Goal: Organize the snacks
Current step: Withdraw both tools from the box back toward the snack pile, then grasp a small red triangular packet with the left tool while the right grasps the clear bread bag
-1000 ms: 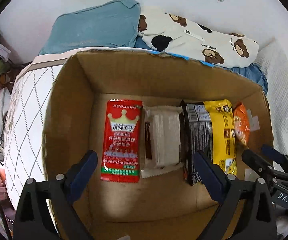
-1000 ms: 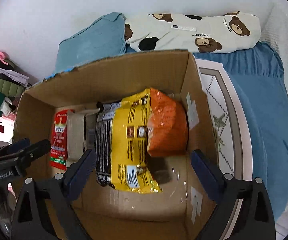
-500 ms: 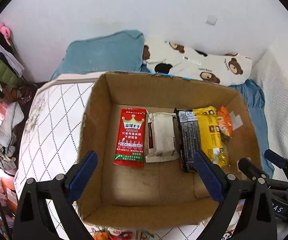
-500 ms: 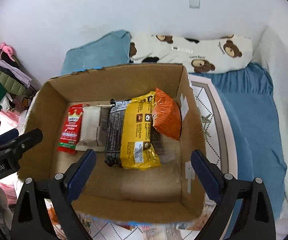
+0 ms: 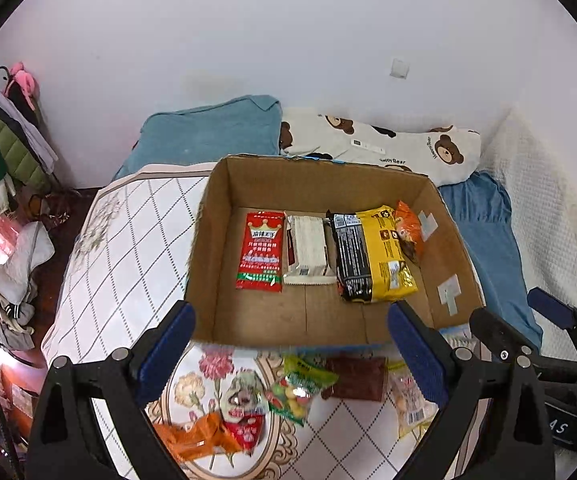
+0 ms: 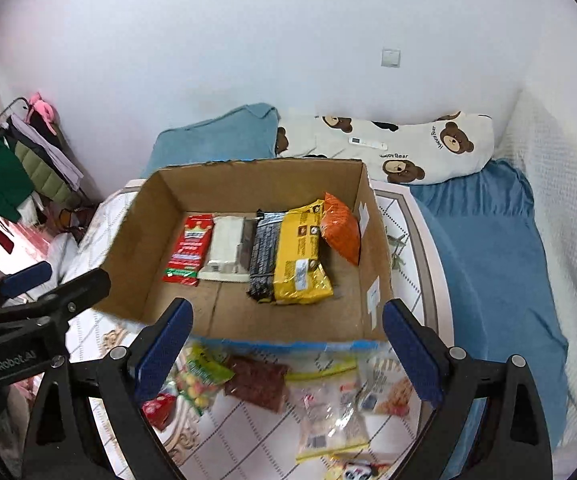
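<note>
On the pillow (image 6: 408,148) "Happy Bear" reads, while both the left gripper (image 5: 288,344) and right gripper (image 6: 286,344) gape wide, empty.

Quilted bed (image 5: 120,248) carries cardboard box (image 5: 208,248), loose snack packets (image 5: 300,384), pillows (image 6: 408,148).

Snack packets (image 5: 324,252) lie side by side in the box (image 5: 208,248), others (image 5: 308,384) seemingly before it.
</note>
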Demonstrator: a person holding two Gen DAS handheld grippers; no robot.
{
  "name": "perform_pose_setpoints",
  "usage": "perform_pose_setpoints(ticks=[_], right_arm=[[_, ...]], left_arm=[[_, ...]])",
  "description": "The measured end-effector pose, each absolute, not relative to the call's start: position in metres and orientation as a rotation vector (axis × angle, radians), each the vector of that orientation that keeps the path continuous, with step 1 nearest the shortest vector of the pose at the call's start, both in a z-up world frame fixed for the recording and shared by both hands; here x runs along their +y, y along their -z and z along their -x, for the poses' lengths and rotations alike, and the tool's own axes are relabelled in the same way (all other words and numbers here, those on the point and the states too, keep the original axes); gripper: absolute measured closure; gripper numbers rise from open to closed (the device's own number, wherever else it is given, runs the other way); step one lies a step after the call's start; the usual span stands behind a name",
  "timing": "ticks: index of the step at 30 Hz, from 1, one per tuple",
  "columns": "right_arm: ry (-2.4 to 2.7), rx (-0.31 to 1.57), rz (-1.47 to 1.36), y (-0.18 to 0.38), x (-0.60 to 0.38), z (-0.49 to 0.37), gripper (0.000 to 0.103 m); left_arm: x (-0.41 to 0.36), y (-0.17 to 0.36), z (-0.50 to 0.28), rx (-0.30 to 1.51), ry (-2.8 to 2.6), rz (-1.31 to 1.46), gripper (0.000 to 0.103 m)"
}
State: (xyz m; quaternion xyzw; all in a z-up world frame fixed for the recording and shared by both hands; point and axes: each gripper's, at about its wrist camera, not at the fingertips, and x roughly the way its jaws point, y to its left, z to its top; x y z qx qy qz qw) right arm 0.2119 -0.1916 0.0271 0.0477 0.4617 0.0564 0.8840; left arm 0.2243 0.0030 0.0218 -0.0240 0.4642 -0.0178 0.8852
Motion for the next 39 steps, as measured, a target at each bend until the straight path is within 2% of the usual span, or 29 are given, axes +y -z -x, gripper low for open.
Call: perform_pose_setpoints(ticks=[7,9,11,12,17,22,30,31,33,34,35,39], right_arm=[[-0.156,0.998,-0.197,-0.023,-0.204,-0.169,0.006],[-0.158,1.030,-0.224,-0.009,-0.211,-0.164,0.013],[-0.154,1.078,-0.234,0.011,-0.218,-0.161,0.032],[-0.155,1.106,-0.239,0.026,-0.223,-0.160,0.035],[-0.130,1.239,-0.237,0.089,-0.236,-0.162,0.034],[-0.110,1.354,-0.199,0.145,-0.239,-0.171,0.026],[-0.136,1.415,-0.149,0.185,-0.231,-0.176,0.025],[-0.135,1.414,-0.127,0.187,-0.229,-0.176,0.027],[-0.130,1.418,-0.099,0.190,-0.225,-0.174,0.032],[-0.135,1.416,-0.089,0.192,-0.223,-0.172,0.034],[-0.136,1.413,-0.080,0.193,-0.220,-0.169,0.035],[-0.141,1.408,-0.066,0.192,-0.210,-0.154,0.038]], left_arm=[[0.006,-0.023,-0.188,0.978,0.031,0.084,0.005],[0.008,-0.015,-0.181,1.000,0.019,0.079,0.005],[0.011,-0.002,-0.175,1.032,0.001,0.075,0.005],[0.015,0.011,-0.172,1.069,-0.017,0.075,0.005],[0.031,0.064,-0.165,1.209,-0.099,0.050,0.005],[0.047,0.122,-0.169,1.349,-0.162,0.028,0.005],[0.051,0.196,-0.185,1.531,-0.156,-0.023,0.005],[0.051,0.199,-0.186,1.529,-0.152,-0.018,0.007],[0.052,0.201,-0.184,1.524,-0.163,-0.013,0.031],[0.052,0.199,-0.182,1.513,-0.155,-0.006,0.034],[0.052,0.199,-0.180,1.508,-0.147,0.000,0.042],[0.049,0.193,-0.168,1.483,-0.106,0.033,0.049]])
